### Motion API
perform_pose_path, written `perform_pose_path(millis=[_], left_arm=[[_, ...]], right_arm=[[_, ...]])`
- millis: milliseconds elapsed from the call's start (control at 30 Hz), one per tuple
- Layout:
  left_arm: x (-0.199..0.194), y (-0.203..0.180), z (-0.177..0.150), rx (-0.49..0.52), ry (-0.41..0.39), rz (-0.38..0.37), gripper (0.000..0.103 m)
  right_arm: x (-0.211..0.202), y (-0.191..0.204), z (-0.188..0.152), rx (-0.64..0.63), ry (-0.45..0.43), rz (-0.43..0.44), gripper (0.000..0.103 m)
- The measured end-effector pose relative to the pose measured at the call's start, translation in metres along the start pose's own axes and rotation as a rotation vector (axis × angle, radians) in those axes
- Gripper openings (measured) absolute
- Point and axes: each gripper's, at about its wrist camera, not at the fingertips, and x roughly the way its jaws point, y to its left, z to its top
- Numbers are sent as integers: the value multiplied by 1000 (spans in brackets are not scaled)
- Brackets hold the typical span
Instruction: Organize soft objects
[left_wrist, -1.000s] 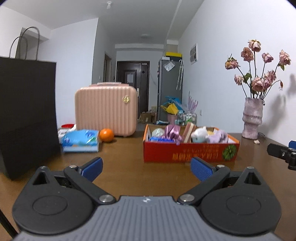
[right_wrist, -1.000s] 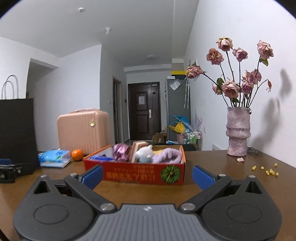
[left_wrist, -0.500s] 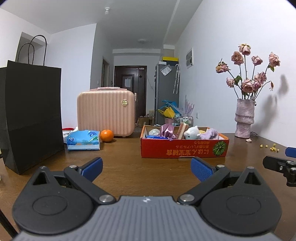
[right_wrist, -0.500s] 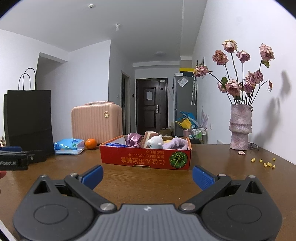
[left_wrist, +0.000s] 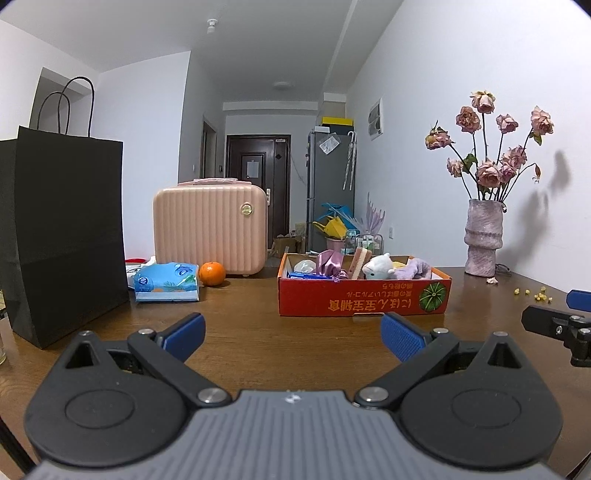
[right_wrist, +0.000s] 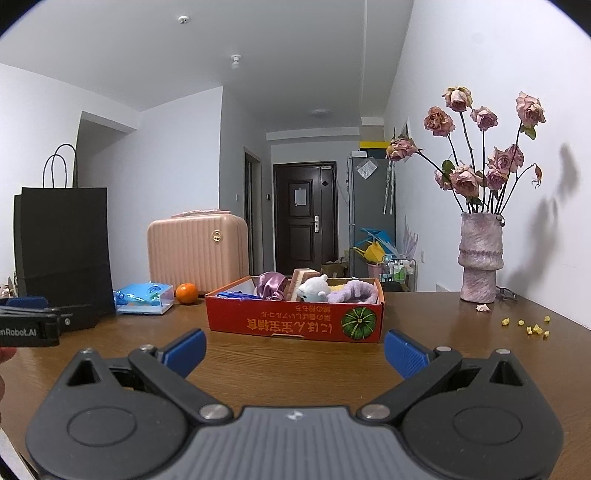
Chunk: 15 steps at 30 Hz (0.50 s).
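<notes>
Both grippers are farther back from the red box (left_wrist: 364, 297) than a second ago. The left gripper (left_wrist: 291, 336) and right gripper (right_wrist: 293, 350) are wide apart and hold nothing. Soft toys (right_wrist: 314, 288) sit inside the box.

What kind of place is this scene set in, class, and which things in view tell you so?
Probably a lived-in flat: a wooden table stands in a room that opens onto a hallway with a front door and a fridge. A vase of dried roses and a suitcase suggest a home.
</notes>
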Motion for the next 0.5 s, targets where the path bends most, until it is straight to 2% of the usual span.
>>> perform_pose_path(millis=[500], left_arm=[[-1, 0, -1, 0, -1, -1, 103]], right_arm=[[0, 0, 1, 1, 0, 2, 103]])
